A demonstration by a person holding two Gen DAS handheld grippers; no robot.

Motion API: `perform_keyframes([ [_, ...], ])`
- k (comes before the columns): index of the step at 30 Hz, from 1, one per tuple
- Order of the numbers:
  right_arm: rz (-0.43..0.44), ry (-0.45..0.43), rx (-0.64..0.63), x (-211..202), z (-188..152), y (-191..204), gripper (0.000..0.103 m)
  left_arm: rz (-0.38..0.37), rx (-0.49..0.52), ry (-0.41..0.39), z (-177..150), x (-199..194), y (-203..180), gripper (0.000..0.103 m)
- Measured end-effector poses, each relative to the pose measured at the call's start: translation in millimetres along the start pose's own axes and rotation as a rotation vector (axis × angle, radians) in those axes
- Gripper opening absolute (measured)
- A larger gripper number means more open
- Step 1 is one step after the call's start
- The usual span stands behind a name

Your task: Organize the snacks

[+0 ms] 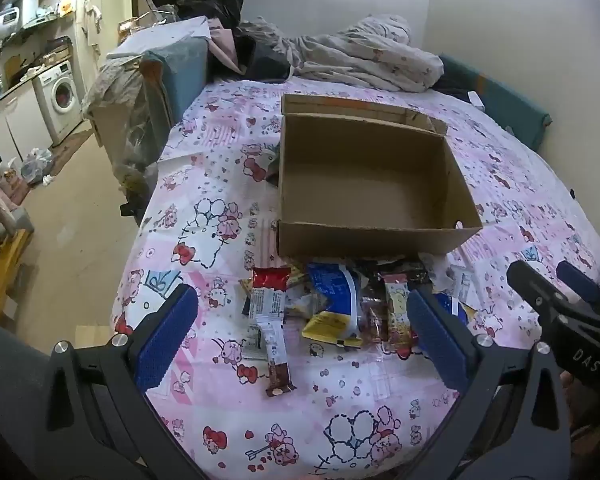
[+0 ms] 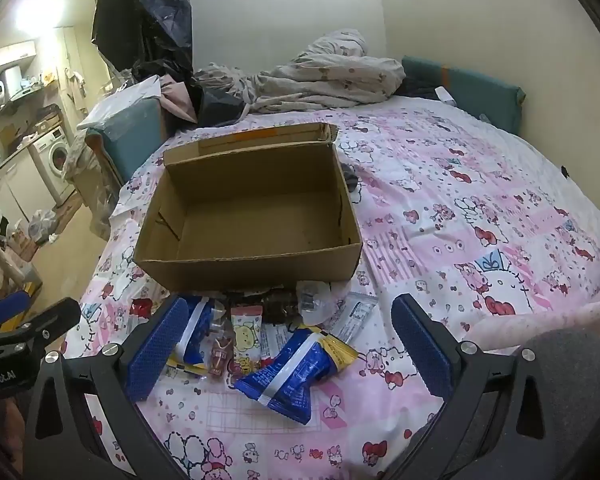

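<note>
An open, empty cardboard box (image 1: 364, 184) stands on the bed; it also shows in the right wrist view (image 2: 252, 216). In front of it lies a pile of several snack packets (image 1: 328, 300), among them a blue and yellow bag (image 2: 296, 368), a red-topped white bar (image 1: 270, 300) and a pink cartoon packet (image 2: 245, 336). My left gripper (image 1: 300, 324) is open and empty, hovering over the pile. My right gripper (image 2: 288, 336) is open and empty above the blue bag; it also shows at the right of the left wrist view (image 1: 556, 280).
The bed has a pink cartoon sheet (image 2: 480, 220). Crumpled bedding (image 1: 364, 56) and teal cushions (image 2: 480, 88) lie at the far end. The bed's left edge drops to the floor (image 1: 68, 208); a washing machine (image 1: 60, 96) stands far left.
</note>
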State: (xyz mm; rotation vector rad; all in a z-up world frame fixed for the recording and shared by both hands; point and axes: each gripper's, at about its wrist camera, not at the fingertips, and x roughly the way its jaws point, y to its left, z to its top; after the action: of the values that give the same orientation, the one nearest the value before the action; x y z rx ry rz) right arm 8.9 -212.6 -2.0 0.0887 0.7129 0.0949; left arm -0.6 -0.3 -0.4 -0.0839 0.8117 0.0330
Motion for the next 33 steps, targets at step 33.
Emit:
perform_keyframes([
  [33,-0.003,0.006,0.011,0.6,1.2,-2.0,0.103,0.030,0.018,-0.038,3.4,-5.1,-0.1,0.103],
])
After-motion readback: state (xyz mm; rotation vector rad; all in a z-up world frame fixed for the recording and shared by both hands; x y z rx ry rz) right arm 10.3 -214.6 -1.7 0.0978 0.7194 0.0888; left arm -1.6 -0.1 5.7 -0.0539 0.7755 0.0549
